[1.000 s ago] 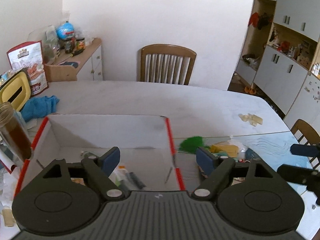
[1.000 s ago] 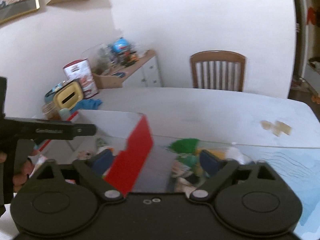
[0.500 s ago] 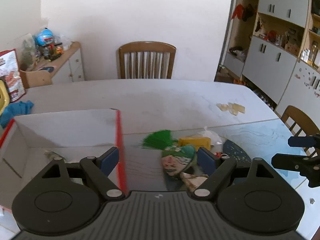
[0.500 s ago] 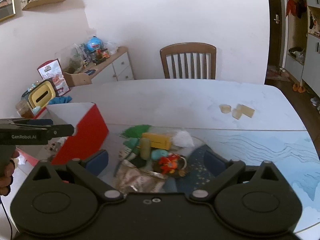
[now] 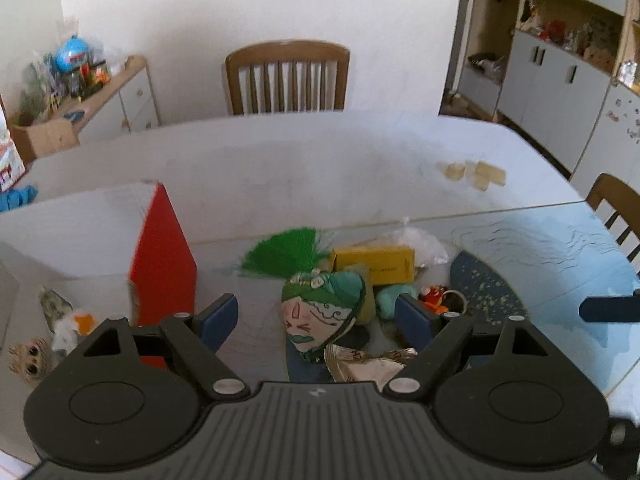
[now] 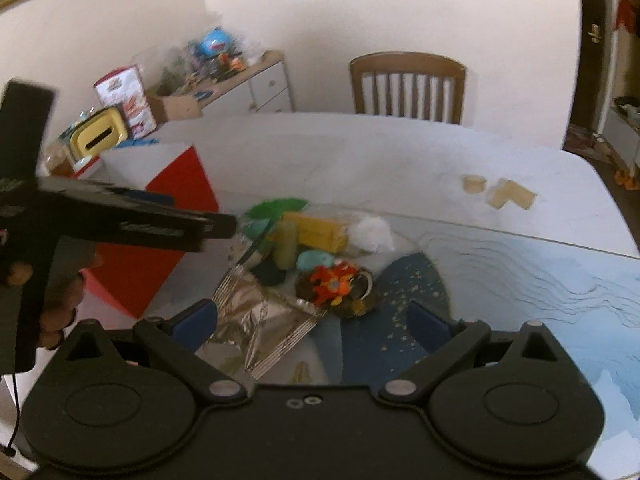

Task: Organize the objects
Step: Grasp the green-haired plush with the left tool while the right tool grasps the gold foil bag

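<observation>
A heap of small objects lies on the table: a painted mask (image 5: 320, 312) with a green tassel (image 5: 286, 254), a yellow box (image 5: 374, 264), a teal lump (image 6: 314, 260), an orange toy (image 6: 332, 284), a silver foil packet (image 6: 260, 320) and a dark blue fan (image 6: 400, 292). Left of it stands a red-and-white box (image 5: 160, 256) holding several toys. My left gripper (image 5: 316, 320) hovers open over the mask, touching nothing. My right gripper (image 6: 312, 322) is open above the foil packet and the fan. In the right wrist view the left gripper (image 6: 120, 224) shows from the side, held by a hand (image 6: 52, 304).
Pale wooden blocks (image 6: 496, 194) lie on the far right of the table. A wooden chair (image 5: 286, 78) stands behind it. A sideboard (image 6: 240, 80) with clutter and a yellow container (image 6: 100, 136) are at the left. A blue patterned mat (image 6: 540, 272) covers the table's near right.
Both grippers have swung right and come lower, away from the open box and over the heap of objects. Both have stayed open.
</observation>
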